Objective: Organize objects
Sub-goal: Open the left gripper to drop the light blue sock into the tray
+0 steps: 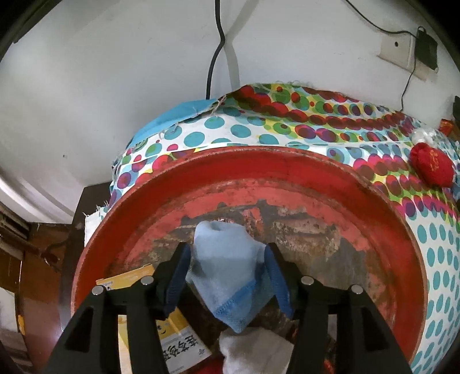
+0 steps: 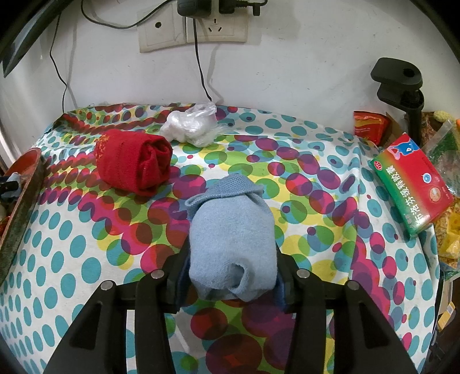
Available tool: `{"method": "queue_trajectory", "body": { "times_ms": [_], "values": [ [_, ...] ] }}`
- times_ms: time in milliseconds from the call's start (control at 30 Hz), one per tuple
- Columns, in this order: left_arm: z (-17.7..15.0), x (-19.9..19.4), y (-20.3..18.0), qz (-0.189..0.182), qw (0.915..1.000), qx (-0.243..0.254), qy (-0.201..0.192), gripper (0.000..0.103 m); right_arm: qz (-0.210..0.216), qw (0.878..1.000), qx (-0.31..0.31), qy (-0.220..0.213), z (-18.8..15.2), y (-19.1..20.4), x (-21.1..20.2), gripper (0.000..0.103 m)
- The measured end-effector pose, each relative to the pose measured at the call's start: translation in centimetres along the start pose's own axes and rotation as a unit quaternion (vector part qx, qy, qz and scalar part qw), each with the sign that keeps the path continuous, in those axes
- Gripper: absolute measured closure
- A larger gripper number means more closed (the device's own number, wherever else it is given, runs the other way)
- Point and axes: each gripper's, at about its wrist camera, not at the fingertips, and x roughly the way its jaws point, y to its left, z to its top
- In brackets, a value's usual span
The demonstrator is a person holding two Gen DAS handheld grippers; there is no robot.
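Observation:
My left gripper (image 1: 227, 253) is shut on a light blue sock (image 1: 227, 270) with a darker blue hem, held over the worn red basin (image 1: 287, 161). In the basin lie a white cloth (image 1: 253, 351) and a yellow and white box (image 1: 178, 339). My right gripper (image 2: 233, 256) is shut on a rolled light blue sock (image 2: 230, 241) above the dotted tablecloth (image 2: 72, 247). A rolled red sock (image 2: 133, 161) lies on the cloth to the far left; it also shows in the left wrist view (image 1: 429, 167).
A crumpled clear plastic bag (image 2: 189, 125) lies near the wall. A red and green medicine box (image 2: 412, 184) and snack packets (image 2: 368, 125) sit at the right edge, by a black clamp stand (image 2: 402, 86). The basin's rim (image 2: 20, 207) is at the left. Cables hang from wall sockets (image 2: 192, 26).

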Motion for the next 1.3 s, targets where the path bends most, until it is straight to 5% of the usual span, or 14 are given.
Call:
{"method": "queue_trajectory", "body": {
  "times_ms": [500, 933, 1300],
  "values": [
    [-2.7, -3.0, -0.7, -0.036, 0.9985, 0.037, -0.019, 0.043, -0.012, 1.000, 0.003, 0.003, 0.0, -0.7, -0.1, 0.050],
    [-1.0, -3.4, -3.6, -0.001, 0.9964, 0.084, -0.015, 0.043, -0.009, 1.000, 0.010, 0.003, 0.0, -1.0, -0.2, 0.046],
    [0.0, -2.6, -3.0, 0.029, 0.9971, 0.069, 0.014, 0.043, 0.022, 0.999, 0.032, -0.007, 0.1, -1.5, -0.6, 0.065]
  ]
}}
